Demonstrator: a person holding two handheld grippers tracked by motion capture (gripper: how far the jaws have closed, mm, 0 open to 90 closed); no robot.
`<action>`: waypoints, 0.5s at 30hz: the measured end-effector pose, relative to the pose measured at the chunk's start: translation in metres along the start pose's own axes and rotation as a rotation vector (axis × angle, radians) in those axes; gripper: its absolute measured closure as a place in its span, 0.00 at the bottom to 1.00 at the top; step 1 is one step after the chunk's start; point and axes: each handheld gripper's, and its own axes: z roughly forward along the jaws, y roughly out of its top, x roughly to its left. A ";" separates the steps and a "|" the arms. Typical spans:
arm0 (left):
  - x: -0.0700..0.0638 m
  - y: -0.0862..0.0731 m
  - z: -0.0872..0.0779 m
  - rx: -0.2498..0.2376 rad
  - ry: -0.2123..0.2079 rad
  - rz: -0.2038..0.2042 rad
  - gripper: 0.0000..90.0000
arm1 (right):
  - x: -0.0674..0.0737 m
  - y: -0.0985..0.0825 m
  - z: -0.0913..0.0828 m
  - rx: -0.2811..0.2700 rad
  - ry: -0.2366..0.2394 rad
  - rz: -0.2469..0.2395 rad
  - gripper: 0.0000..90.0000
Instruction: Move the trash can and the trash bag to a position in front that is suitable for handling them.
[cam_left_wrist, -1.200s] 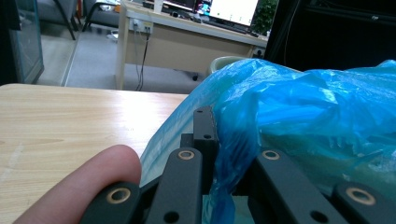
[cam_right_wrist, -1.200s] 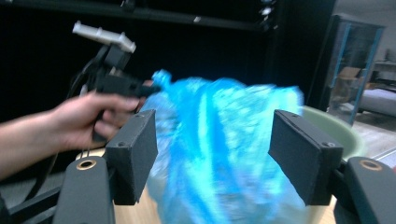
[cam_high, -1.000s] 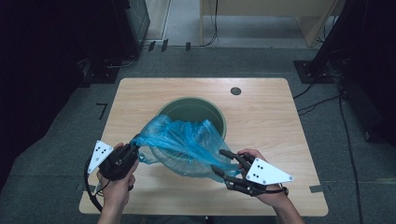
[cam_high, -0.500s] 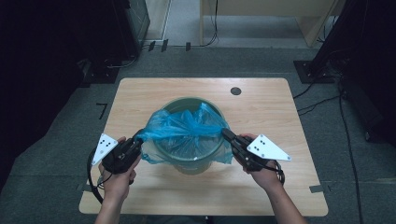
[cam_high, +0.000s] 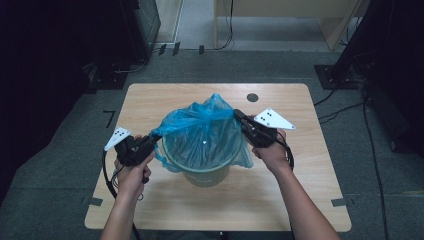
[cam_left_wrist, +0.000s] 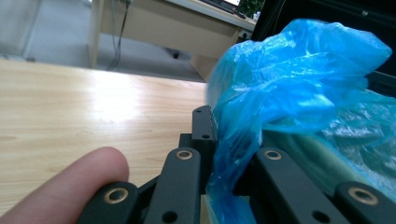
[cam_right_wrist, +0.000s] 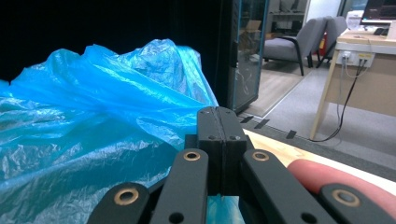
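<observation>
We stretch the bag (cam_high: 202, 132) left to right over the bin (cam_high: 202, 172), mouth up; crinkled translucent blue; left gripper (cam_high: 150, 141) and right gripper (cam_high: 240, 118) both pinch it.

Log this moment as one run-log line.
left claw: shut on thin blue plastic bag | right claw: shut on bag | bag: spread over round green bin | bin: on wooden table

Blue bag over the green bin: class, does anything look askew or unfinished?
Yes. The blue bag is not seated evenly on the green bin: its far edge bunches up in a peak, while the left gripper and right gripper pinch its sides.
</observation>
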 end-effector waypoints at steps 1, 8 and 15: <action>0.002 0.000 0.004 0.011 -0.003 -0.014 0.95 | -0.001 0.001 0.004 0.003 -0.004 0.005 1.00; 0.012 0.001 0.031 0.095 -0.039 -0.124 0.97 | -0.023 -0.007 0.037 0.115 -0.008 0.086 1.00; 0.022 -0.007 0.055 0.223 -0.068 -0.237 0.99 | -0.029 -0.026 0.053 0.183 0.069 0.274 1.00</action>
